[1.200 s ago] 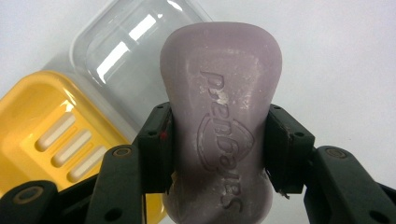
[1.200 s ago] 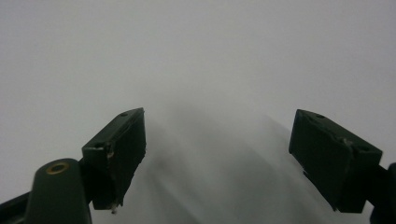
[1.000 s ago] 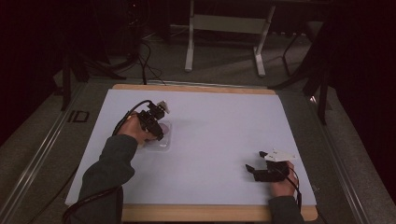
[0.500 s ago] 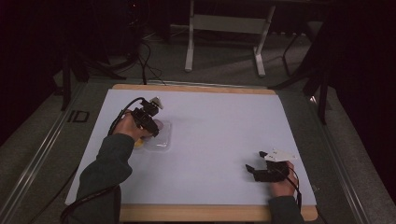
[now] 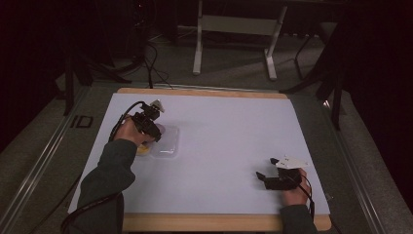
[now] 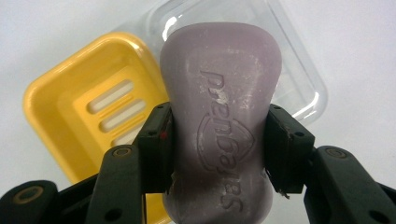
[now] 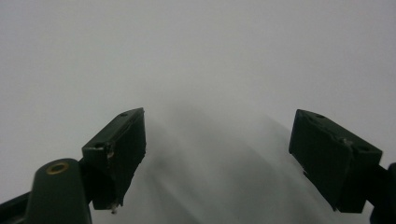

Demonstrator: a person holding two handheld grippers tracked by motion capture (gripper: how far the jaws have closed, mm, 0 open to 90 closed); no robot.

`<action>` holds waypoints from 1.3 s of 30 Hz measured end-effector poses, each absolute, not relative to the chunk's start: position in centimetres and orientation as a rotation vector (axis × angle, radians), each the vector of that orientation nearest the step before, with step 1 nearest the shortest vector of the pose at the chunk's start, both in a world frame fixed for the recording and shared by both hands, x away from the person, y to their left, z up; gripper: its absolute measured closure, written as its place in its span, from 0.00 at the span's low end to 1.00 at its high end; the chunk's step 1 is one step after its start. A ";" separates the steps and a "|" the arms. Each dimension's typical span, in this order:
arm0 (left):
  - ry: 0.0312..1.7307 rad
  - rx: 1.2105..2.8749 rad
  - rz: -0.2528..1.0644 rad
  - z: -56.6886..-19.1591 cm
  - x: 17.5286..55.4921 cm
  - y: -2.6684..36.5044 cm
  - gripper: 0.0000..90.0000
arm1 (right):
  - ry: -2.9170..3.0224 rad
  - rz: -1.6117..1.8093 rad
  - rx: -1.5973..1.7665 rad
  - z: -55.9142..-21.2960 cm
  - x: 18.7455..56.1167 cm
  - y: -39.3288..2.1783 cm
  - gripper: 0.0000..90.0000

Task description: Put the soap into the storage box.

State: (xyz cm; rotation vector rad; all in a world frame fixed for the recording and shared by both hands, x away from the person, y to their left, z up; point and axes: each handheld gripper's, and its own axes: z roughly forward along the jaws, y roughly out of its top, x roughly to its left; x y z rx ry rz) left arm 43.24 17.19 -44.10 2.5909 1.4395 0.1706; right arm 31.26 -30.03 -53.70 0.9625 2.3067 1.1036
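Left gripper grasping a purple soap bar above two soap-dish parts; right gripper idle with jaws apart.

In the left gripper view, the left gripper (image 6: pixel 218 154) has its two black jaws clenched on the waist of a pale purple, embossed bar of soap (image 6: pixel 222 116), held above a yellow plastic soap-dish tray with slotted drain holes (image 6: pixel 88 112) and a clear plastic dish (image 6: pixel 299 84) that lies just beside the tray and partly overlaps it. In the high view these lie at the left side of the white-topped counter (image 5: pixel 229 131), under the left gripper (image 5: pixel 155 136). The right gripper (image 5: pixel 265 173) sits low near the counter's front right edge, well apart from the soap; the right gripper view shows its jaws spread wide with nothing between them.
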 end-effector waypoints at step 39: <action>1.573 2.494 0.182 -45.2 44.0 19.7 0.56 | 2.307 1.104 0.961 -53.7 31.3 -30.1 0.20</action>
